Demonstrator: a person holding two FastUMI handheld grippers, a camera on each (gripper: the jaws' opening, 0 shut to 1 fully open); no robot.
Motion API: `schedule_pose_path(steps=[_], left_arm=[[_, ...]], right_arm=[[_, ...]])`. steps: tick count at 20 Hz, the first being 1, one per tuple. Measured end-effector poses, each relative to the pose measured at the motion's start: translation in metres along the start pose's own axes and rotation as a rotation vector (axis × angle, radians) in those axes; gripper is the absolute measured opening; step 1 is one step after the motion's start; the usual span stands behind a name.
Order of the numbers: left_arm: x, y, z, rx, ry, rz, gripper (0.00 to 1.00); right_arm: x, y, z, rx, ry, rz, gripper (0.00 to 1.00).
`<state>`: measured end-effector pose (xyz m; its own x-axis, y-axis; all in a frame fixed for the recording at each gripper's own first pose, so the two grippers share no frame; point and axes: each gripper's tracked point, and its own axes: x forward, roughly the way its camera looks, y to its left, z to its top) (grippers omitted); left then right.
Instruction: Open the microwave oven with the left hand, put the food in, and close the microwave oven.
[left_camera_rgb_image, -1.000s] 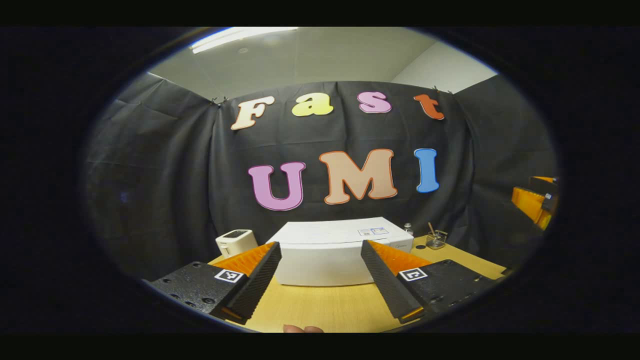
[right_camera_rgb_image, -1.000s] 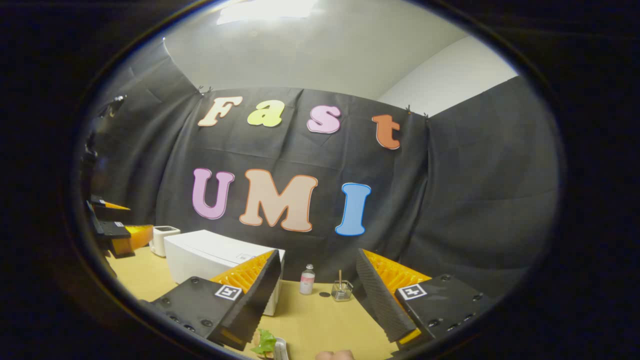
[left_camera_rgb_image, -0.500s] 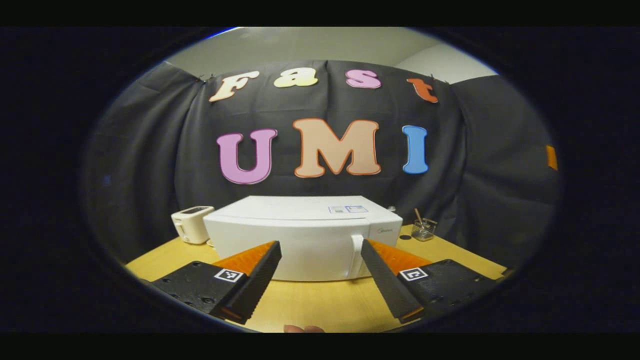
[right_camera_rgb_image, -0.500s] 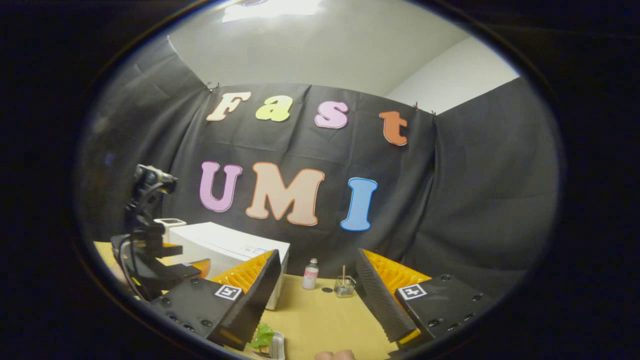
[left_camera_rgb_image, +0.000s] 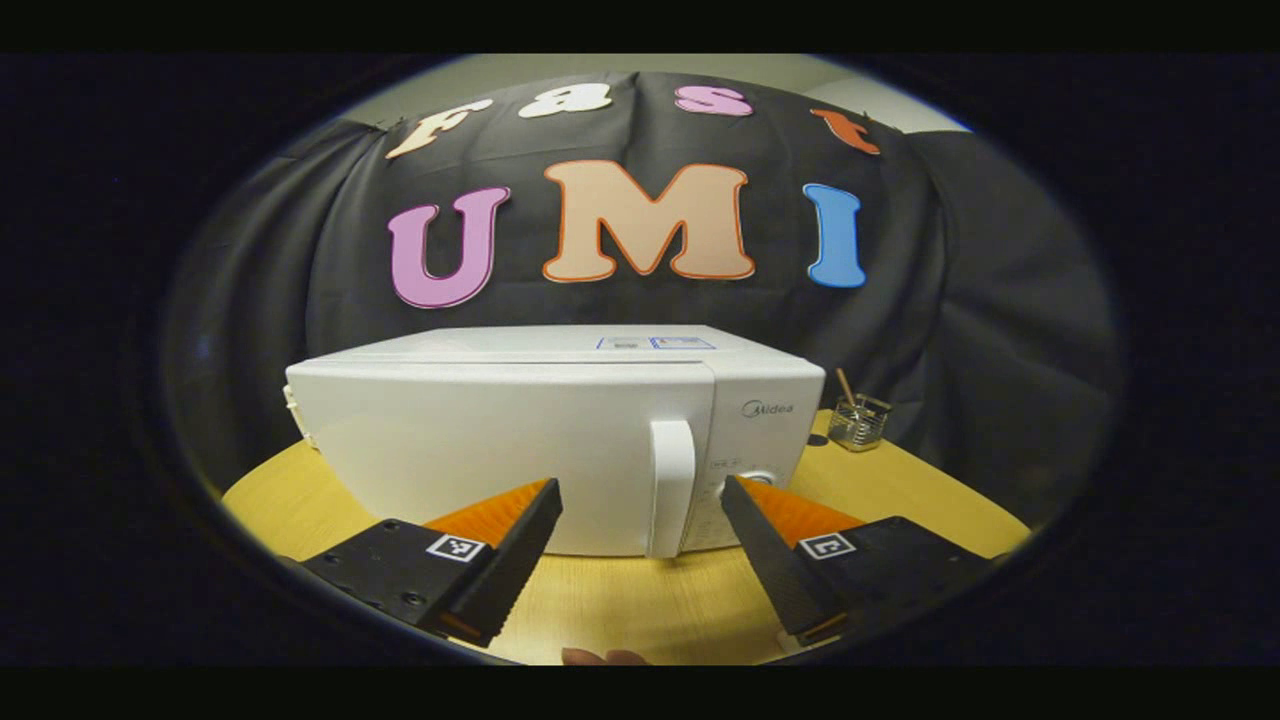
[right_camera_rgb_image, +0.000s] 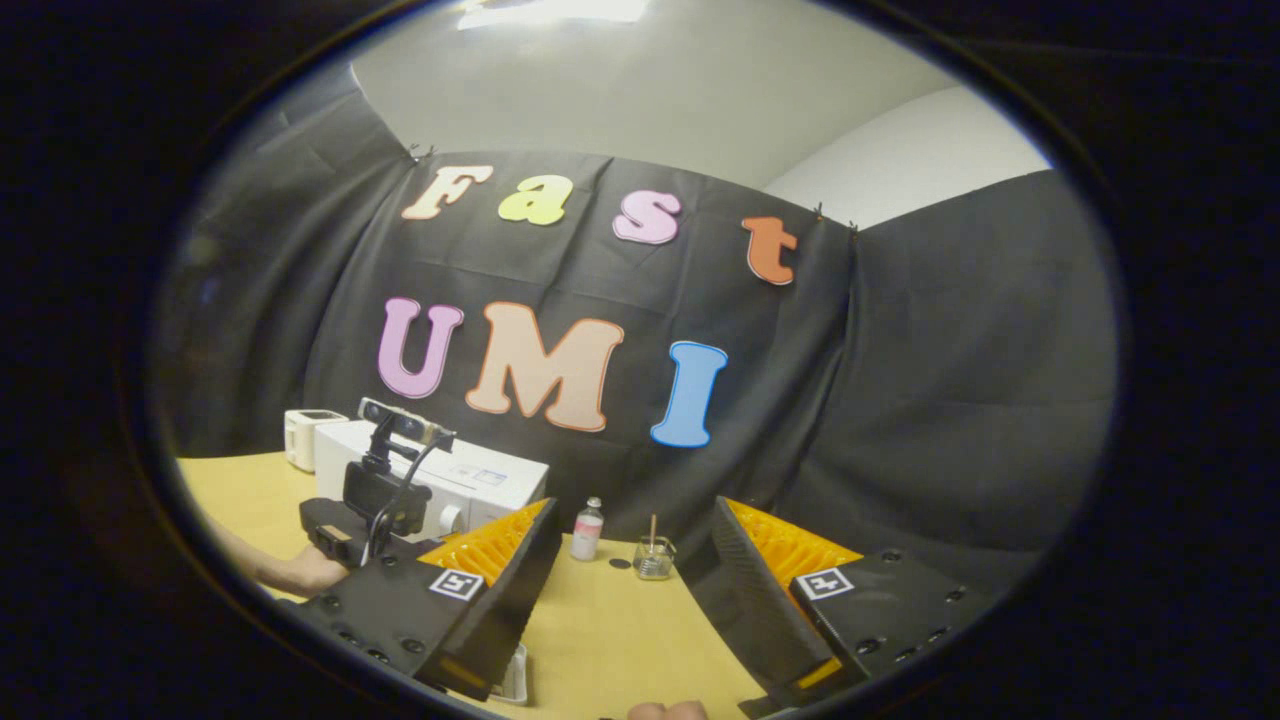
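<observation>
Two fingers spread wide on the left tongs (left_camera_rgb_image: 640, 525), nothing between them, level and aimed straight at the microwave oven (left_camera_rgb_image: 520, 440) sitting on the counter (left_camera_rgb_image: 620, 610). Its door is shut, and the upright door handle (left_camera_rgb_image: 671, 488) stands just ahead in the gap, nearer the right finger, no contact. A small glass jar (left_camera_rgb_image: 858, 422) with a stick sits off past the right finger.

Over to the right gripper view: right tongs (right_camera_rgb_image: 635, 560) also wide apart and empty, hovering above the counter. Ahead and beyond the left finger, the left tongs (right_camera_rgb_image: 375, 505) are held by a hand (right_camera_rgb_image: 300, 572) in front of the microwave oven (right_camera_rgb_image: 470, 485). A white tray edge (right_camera_rgb_image: 515, 675) peeks beneath the left finger; whether food lies on it, I cannot tell. A little bottle (right_camera_rgb_image: 586, 530) and the jar (right_camera_rgb_image: 653, 558) stand straight ahead between the fingers.
</observation>
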<state>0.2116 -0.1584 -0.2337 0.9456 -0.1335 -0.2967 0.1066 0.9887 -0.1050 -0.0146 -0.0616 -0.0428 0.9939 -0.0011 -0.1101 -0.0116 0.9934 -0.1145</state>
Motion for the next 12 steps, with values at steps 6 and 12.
schedule_pose_path(steps=[6, 12], left_arm=[[0.019, -0.005, -0.02, 0.007, 0.051, -0.005, 0.98], [0.024, -0.014, -0.017, 0.006, 0.029, -0.01, 0.7]], right_arm=[[-0.003, -0.024, -0.012, -0.013, 0.029, -0.043, 0.96], [-0.007, -0.034, -0.02, -0.029, 0.059, -0.051, 0.96]])
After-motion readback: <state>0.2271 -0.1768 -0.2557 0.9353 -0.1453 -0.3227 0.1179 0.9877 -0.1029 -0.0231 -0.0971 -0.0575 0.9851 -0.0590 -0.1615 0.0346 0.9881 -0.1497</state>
